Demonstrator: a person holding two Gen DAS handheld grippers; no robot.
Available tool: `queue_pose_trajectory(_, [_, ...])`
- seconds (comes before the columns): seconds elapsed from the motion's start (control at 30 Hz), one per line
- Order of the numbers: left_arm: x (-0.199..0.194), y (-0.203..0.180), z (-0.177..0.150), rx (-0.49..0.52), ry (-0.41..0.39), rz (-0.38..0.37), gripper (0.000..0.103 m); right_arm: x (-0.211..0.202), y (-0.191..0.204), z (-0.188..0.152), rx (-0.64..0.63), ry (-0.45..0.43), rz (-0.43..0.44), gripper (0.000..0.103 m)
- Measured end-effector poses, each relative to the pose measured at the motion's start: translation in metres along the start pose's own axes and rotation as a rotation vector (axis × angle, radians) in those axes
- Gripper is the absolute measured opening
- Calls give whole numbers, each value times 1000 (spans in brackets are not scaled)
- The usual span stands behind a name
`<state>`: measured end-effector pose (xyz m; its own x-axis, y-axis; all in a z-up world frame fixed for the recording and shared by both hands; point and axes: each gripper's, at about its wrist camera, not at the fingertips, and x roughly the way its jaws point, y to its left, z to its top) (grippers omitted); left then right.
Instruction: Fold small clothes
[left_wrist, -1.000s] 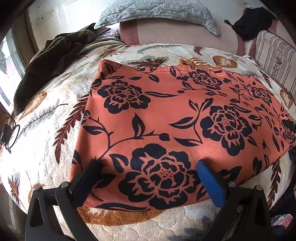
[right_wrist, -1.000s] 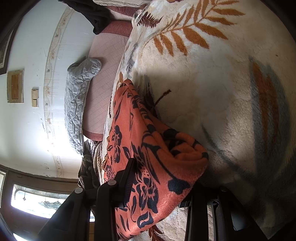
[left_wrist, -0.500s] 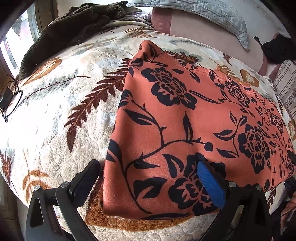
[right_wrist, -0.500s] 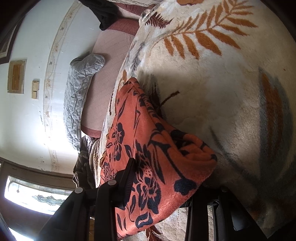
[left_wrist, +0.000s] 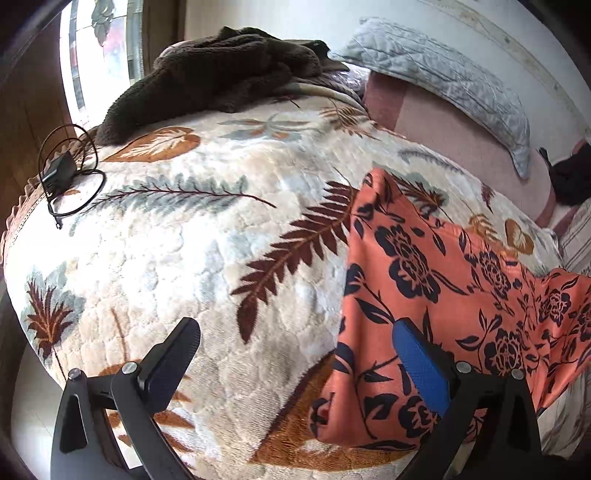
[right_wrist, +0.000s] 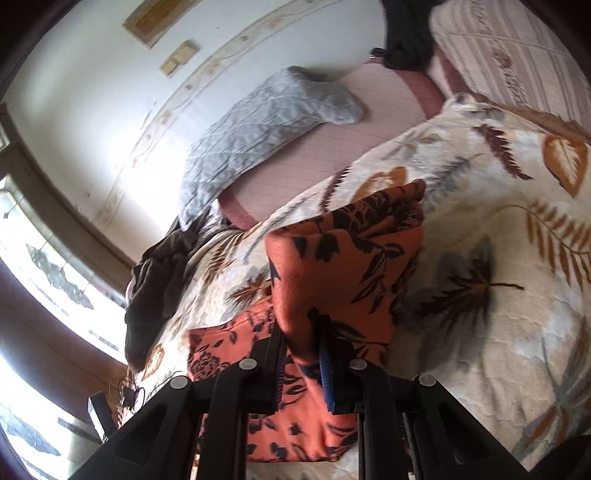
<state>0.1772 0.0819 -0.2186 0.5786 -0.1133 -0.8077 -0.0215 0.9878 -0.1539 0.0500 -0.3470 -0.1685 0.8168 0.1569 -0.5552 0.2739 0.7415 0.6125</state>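
Observation:
An orange garment with black flowers (left_wrist: 436, 295) lies on the leaf-patterned blanket (left_wrist: 192, 236) of a bed. In the left wrist view it fills the lower right. My left gripper (left_wrist: 295, 350) is open and empty; its blue finger pad (left_wrist: 421, 362) rests over the garment's near left corner, the other finger over bare blanket. In the right wrist view my right gripper (right_wrist: 301, 354) is shut on a bunched edge of the garment (right_wrist: 343, 266) and holds it lifted and folded over above the blanket (right_wrist: 498, 295).
A dark brown fleece (left_wrist: 221, 70) lies at the bed's far left. A grey quilted pillow (left_wrist: 450, 77) sits on a pink headboard cushion (left_wrist: 461, 136). A black charger with cable (left_wrist: 61, 173) lies at the left edge. A window (left_wrist: 103, 55) is behind.
My left gripper has swung left, so the garment now sits at the right of its view. My right gripper has closed on the garment's edge, rotated and lifted it.

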Motion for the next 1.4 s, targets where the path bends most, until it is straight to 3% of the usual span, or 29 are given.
queue_pose_trajectory(0.17, [-10, 32, 8, -63, -57, 58, 103, 34, 88, -33, -147, 106, 134, 10])
queue_pose_trajectory(0.27, [-13, 58, 5, -106, -62, 78, 103, 59, 127, -65, -262, 163, 105, 10])
queue_pose_trajectory(0.33, [-16, 71, 3, -124, -71, 74, 103, 74, 128, -78, -242, 229, 111, 10])
queue_pose_trajectory(0.47, [-15, 73, 3, -108, -75, 46, 103, 82, 85, -86, -84, 331, 112, 11])
queue_pose_trajectory(0.6, [-12, 38, 4, -25, -57, -56, 103, 55, 18, -75, 77, 309, 29, 17])
queue_pose_trajectory(0.63, [-12, 27, 3, 3, -53, -87, 103, 42, -2, -73, 128, 286, 9, 26])
queue_pose_trajectory(0.73, [-16, -7, 0, 97, -63, -142, 103, 4, -59, -68, 283, 200, -44, 75])
queue_pose_trajectory(0.87, [-14, -37, -7, 178, -46, -181, 103, -31, -122, -69, 431, 104, -66, 73])
queue_pose_trajectory(1.0, [-3, -45, -13, 216, -2, -148, 103, -33, -166, -70, 563, 55, -59, 63])
queue_pose_trajectory(1.17, [12, -46, -21, 228, 56, -114, 103, -10, -177, -64, 580, 61, -72, 61])
queue_pose_trajectory(1.3, [25, -48, -24, 221, 108, -117, 103, -1, -192, -61, 603, -17, -36, 58])
queue_pose_trajectory(1.4, [43, -49, -23, 184, 179, -143, 103, 3, -203, -53, 625, -54, -28, 48])
